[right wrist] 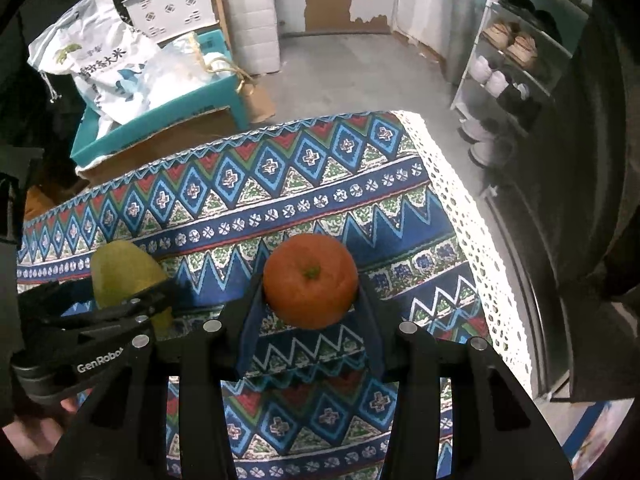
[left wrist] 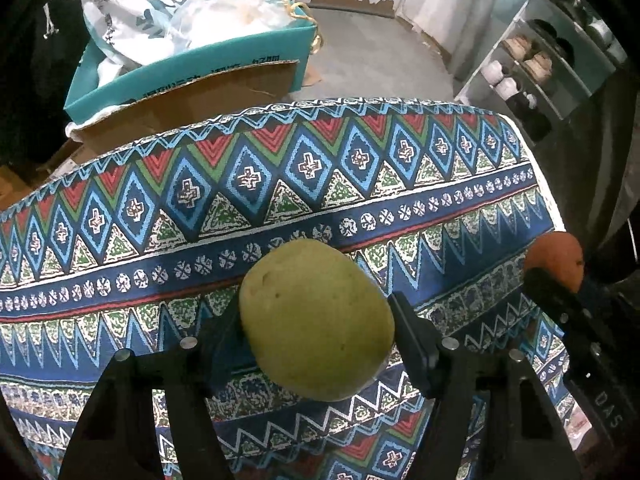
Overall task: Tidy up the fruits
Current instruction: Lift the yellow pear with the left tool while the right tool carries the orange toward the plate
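Observation:
My left gripper (left wrist: 316,320) is shut on a green-yellow mango (left wrist: 316,320) and holds it above the patterned tablecloth (left wrist: 280,184). My right gripper (right wrist: 310,286) is shut on an orange (right wrist: 310,286), stem facing the camera, also above the cloth. In the right wrist view the mango (right wrist: 124,276) shows at the left, held in the left gripper (right wrist: 120,312). In the left wrist view the orange (left wrist: 556,258) shows at the right edge behind a right gripper finger.
The table's far edge and right lace edge (right wrist: 472,216) border bare floor. A teal box (left wrist: 192,68) with white bags stands behind the table. A shoe rack (right wrist: 508,64) stands at the right.

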{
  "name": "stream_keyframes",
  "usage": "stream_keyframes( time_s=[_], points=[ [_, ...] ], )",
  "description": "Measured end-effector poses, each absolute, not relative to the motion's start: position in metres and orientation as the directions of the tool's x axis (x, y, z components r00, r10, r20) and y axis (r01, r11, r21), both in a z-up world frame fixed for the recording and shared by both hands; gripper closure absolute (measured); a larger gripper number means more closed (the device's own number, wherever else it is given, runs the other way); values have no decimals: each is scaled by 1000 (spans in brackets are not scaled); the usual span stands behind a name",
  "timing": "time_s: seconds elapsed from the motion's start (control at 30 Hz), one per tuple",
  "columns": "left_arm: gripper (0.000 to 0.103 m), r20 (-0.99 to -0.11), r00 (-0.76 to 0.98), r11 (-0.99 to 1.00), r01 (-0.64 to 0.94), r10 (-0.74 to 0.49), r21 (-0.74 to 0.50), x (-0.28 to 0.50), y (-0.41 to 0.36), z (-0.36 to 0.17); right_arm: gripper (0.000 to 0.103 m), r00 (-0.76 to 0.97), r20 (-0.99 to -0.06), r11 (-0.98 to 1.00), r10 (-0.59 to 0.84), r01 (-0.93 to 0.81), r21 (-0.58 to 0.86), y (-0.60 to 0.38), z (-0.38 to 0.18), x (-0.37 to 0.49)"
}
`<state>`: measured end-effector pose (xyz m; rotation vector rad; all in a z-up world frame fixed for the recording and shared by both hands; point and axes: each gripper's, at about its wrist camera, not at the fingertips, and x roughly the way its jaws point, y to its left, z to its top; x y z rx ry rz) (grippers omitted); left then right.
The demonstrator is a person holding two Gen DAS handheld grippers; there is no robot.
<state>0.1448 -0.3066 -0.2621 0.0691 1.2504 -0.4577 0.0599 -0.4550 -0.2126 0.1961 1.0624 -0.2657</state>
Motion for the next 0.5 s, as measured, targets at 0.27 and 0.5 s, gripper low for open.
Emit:
stream_keyframes(
  time_s=[0.27,0.5],
  points=[
    [33,-923,258,906,388,-285,-171,137,-300,-259,59,465,-879,949,-108,311,48,-448,-213,59],
    [33,-910,293,900,405,-295,-161,128,-286,-239,59,482,-870,954,-105,296,49,-440,-205,57]
  ],
)
